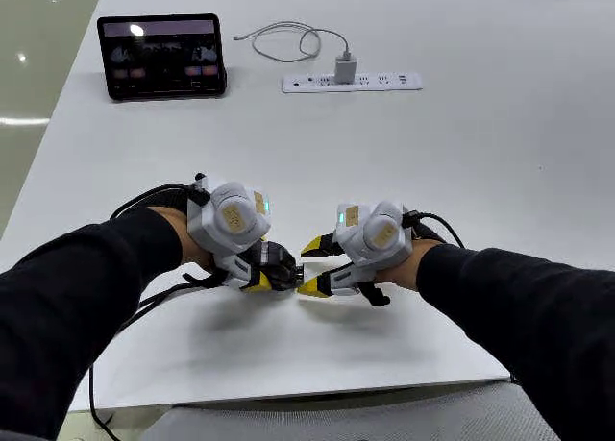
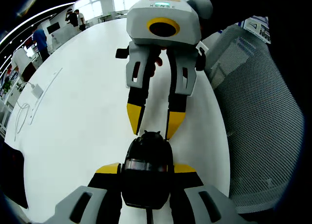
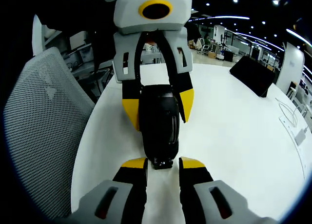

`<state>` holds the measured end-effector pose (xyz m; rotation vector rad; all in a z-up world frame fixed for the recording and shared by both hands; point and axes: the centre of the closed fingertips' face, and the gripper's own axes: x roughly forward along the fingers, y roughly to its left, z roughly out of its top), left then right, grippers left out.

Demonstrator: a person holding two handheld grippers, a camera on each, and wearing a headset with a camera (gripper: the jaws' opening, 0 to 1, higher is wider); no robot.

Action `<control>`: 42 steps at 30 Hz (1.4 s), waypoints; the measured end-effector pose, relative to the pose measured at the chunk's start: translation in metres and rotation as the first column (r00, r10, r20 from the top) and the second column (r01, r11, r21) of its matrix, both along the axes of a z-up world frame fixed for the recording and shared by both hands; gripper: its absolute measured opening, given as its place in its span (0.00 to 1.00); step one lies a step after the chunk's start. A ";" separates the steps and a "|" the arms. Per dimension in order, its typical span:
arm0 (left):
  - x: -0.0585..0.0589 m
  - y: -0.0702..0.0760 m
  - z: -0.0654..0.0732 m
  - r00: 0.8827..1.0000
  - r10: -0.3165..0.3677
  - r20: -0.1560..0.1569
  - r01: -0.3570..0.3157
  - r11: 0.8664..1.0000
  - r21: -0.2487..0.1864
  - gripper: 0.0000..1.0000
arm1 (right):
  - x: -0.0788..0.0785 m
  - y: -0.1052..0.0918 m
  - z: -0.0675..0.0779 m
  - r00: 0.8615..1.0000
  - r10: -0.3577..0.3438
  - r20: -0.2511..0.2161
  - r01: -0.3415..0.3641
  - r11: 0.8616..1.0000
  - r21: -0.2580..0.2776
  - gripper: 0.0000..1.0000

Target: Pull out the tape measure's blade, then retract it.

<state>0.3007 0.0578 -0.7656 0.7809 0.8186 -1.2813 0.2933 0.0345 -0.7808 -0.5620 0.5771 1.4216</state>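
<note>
A black tape measure (image 1: 281, 265) sits just above the white table (image 1: 461, 201), near its front edge. My left gripper (image 1: 272, 268) is shut on its body, yellow fingertips (image 2: 108, 168) pressed to both sides of the case (image 2: 147, 173). My right gripper (image 1: 310, 266) faces it from the right and stands open. Its yellow tips straddle the case's front end, where the small blade hook (image 3: 162, 163) lies between my right fingers (image 3: 134, 163). No blade shows pulled out. In the right gripper view the tape body (image 3: 158, 119) stands on edge in the left gripper's hold.
A dark tablet (image 1: 161, 55) stands at the back left. A white power strip (image 1: 351, 81) with a plugged charger and looped cable (image 1: 288, 39) lies at the back middle. A grey mesh chair (image 3: 44, 112) sits just off the table's near edge (image 1: 288, 388).
</note>
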 end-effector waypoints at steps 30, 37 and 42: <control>0.001 0.002 0.001 1.000 0.025 -0.005 -0.025 0.999 -0.030 0.33 | 0.004 -0.009 -0.008 0.996 0.078 0.034 -0.074 0.992 -0.098 0.07; 0.001 0.001 0.001 1.000 0.027 -0.007 -0.027 0.999 -0.032 0.33 | 0.005 -0.014 -0.009 0.994 0.089 0.061 -0.081 0.989 -0.124 0.09; 0.001 0.001 0.001 1.000 0.027 -0.010 -0.027 0.999 -0.032 0.33 | 0.005 -0.013 -0.009 0.996 0.075 0.048 -0.069 0.990 -0.121 0.11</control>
